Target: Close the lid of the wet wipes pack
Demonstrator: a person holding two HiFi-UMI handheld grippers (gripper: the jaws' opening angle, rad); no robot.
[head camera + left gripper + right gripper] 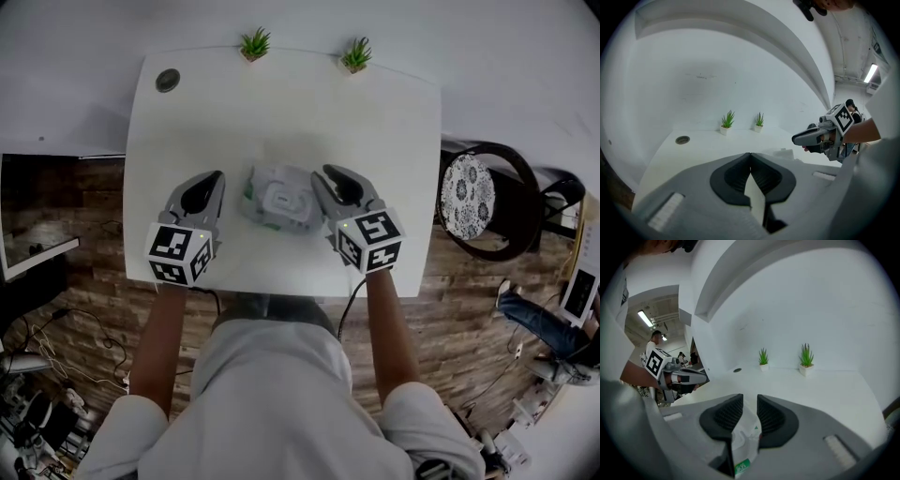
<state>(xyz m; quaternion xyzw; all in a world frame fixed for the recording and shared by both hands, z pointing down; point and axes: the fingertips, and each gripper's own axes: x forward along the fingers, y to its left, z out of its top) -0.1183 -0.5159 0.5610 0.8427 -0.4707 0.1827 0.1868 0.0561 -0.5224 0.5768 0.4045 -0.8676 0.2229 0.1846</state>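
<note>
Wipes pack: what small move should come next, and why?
Probably swing the left tongs over the lid and press it down. The right tongs seem to pinch the pack by its edge, steadying it; the left's jaws are together and empty beside the pack, good for pushing. Whether the lid has latched can't be told.

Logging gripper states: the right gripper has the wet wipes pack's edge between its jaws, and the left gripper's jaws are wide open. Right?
Not quite. The left gripper has its jaws closed, tips touching, nothing between them, as the left gripper view shows. The right gripper does have the edge of the wet wipes pack between its jaws.
</note>
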